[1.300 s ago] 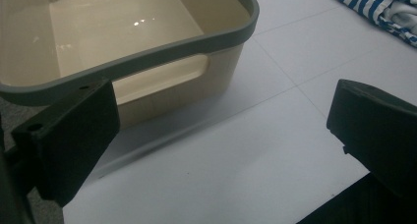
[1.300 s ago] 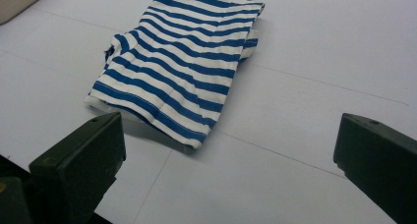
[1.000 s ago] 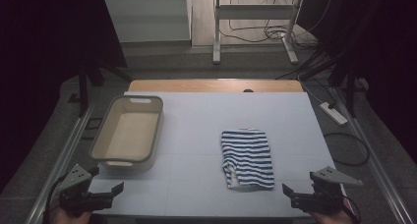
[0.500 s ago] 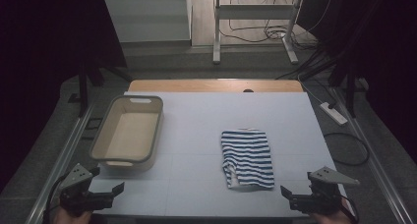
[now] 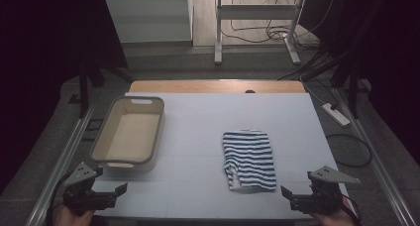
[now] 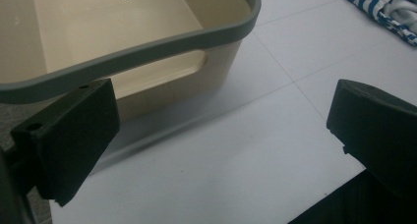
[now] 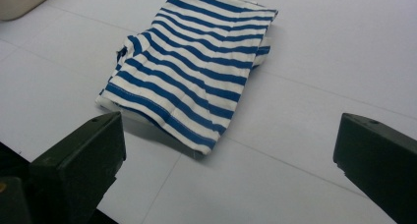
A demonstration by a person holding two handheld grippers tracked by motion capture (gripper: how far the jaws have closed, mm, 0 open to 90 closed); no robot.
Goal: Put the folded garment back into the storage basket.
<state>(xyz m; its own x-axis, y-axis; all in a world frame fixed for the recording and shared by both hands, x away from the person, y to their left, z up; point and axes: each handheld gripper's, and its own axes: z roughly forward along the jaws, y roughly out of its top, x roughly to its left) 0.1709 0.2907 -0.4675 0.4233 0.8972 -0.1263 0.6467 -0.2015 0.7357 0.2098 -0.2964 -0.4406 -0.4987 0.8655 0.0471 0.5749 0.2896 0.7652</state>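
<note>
At the near edge of the desk [image 5: 198,186] the left tool [image 5: 111,194] and the right tool [image 5: 289,196] hover low at the two near corners, each with jaws wide apart and gripping nothing. The hands behind them are cut off by the bottom of the high view, so only knuckles and bits of cable are visible.

Just ahead of the right tool lies the shirt [image 5: 249,159], folded, blue and white striped, flat on the desk right of centre. Its long axis runs near to far, slightly skewed, with the stripes crossing it. The near end is looser: a white inner layer peeks out at the near left corner. The far end is a neat straight fold. In the right gripper view the shirt [image 7: 192,71] sits between the jaws and beyond them, untouched.

Ahead of the left tool stands the bin [image 5: 148,132], beige with a grey rim, long axis also near to far. In the left gripper view its handle slot faces the tool, and the bin [image 6: 147,47] is partly hidden by the left jaw
</note>
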